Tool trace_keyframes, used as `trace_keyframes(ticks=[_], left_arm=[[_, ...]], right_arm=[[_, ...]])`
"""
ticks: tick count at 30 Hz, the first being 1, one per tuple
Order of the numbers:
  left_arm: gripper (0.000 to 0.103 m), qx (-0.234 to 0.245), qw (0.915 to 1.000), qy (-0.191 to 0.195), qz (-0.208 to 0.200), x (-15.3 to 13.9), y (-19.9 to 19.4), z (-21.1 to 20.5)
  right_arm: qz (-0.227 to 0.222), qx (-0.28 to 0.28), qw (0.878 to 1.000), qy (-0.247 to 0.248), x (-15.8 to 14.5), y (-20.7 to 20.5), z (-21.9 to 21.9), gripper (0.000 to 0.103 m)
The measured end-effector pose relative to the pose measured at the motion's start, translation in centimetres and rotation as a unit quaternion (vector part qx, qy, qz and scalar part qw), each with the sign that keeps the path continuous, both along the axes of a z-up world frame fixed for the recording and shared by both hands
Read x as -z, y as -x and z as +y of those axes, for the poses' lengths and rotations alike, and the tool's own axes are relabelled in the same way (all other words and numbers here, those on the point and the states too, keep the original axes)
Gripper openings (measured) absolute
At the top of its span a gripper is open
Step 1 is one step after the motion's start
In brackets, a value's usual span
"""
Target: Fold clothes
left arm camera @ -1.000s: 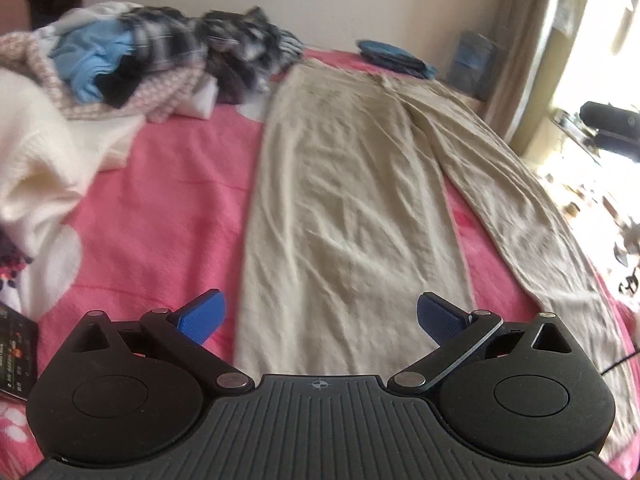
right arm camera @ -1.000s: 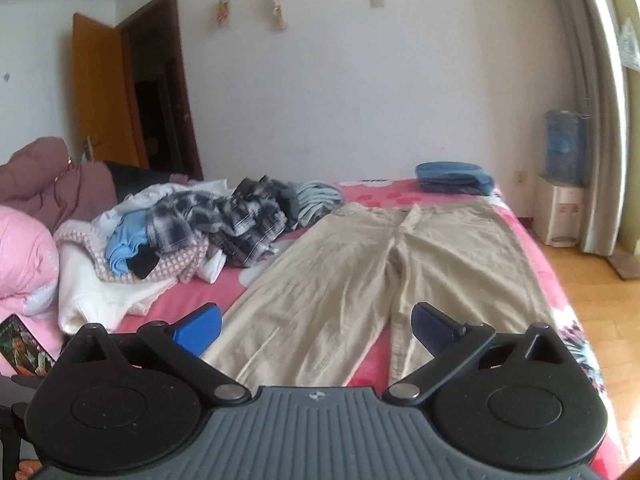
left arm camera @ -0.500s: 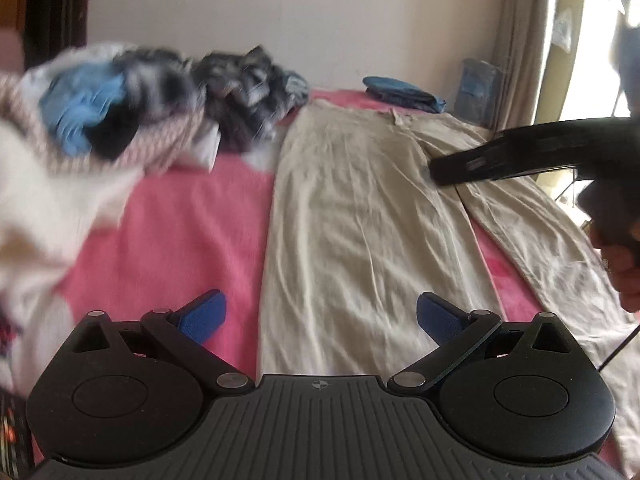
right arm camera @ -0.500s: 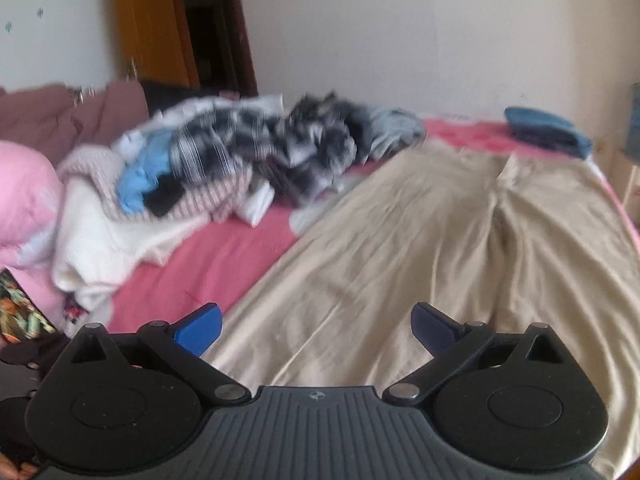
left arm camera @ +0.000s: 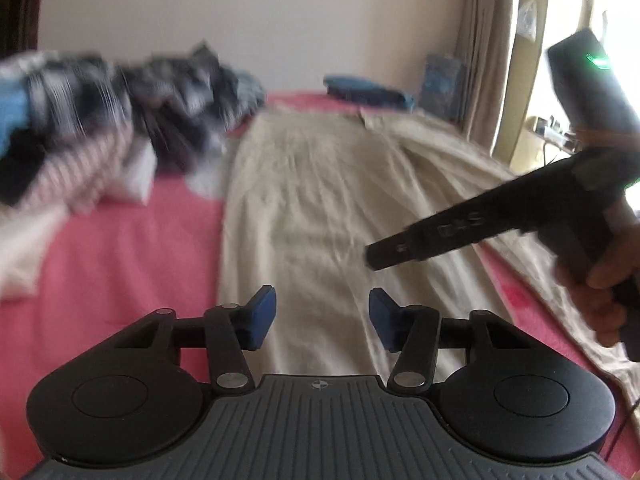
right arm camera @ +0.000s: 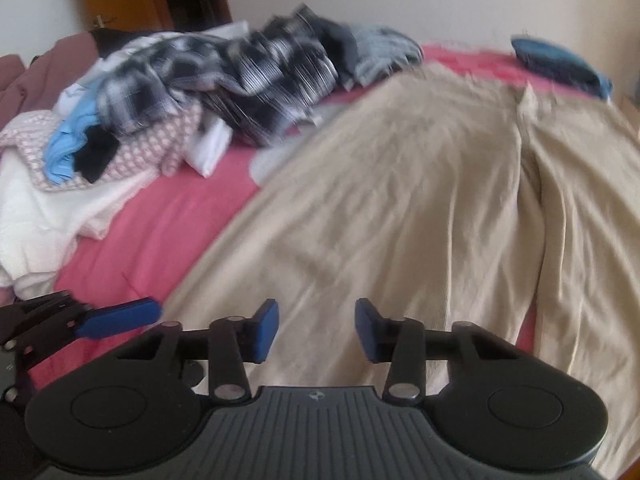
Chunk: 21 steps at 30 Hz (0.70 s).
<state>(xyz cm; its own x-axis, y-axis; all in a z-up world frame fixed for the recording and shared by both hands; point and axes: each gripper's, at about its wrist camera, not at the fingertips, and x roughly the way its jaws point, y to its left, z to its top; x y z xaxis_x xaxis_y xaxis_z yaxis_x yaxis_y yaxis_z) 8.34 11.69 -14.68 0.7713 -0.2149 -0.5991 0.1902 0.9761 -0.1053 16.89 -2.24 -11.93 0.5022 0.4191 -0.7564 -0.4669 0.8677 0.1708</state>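
beige trousers [right arm camera: 400,208] lie flat along the pink bed [right arm camera: 168,236]; both tongs, left gripper [left arm camera: 322,318] and right gripper [right arm camera: 316,330], hover over the near legs, jaws just narrowed halfway, nothing between.

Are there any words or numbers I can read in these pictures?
No text can be read.
Right gripper: pale raised marks on its black barrel, too blurred to read.
Left gripper: a small round crosshair emblem on its grey base, a sign and no word.
Beige trousers and the clothes pile: no labels visible.
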Motion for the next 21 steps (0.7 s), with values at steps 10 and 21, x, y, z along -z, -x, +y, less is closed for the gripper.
trace_keyframes(ticks=[10,21], left_arm=[[0.044,-0.04,0.9972,-0.052,-0.038,-1.8,0.1,1.4],[0.038,-0.045,0.9984,-0.009,0.033,0.4,-5.7,1.1]], right_arm=[[-0.001,0.081,0.996,0.032,-0.7,1.4,-5.7,0.028],[-0.017,0.105,0.993,0.046,0.7,-3.7,-4.6,0.023]])
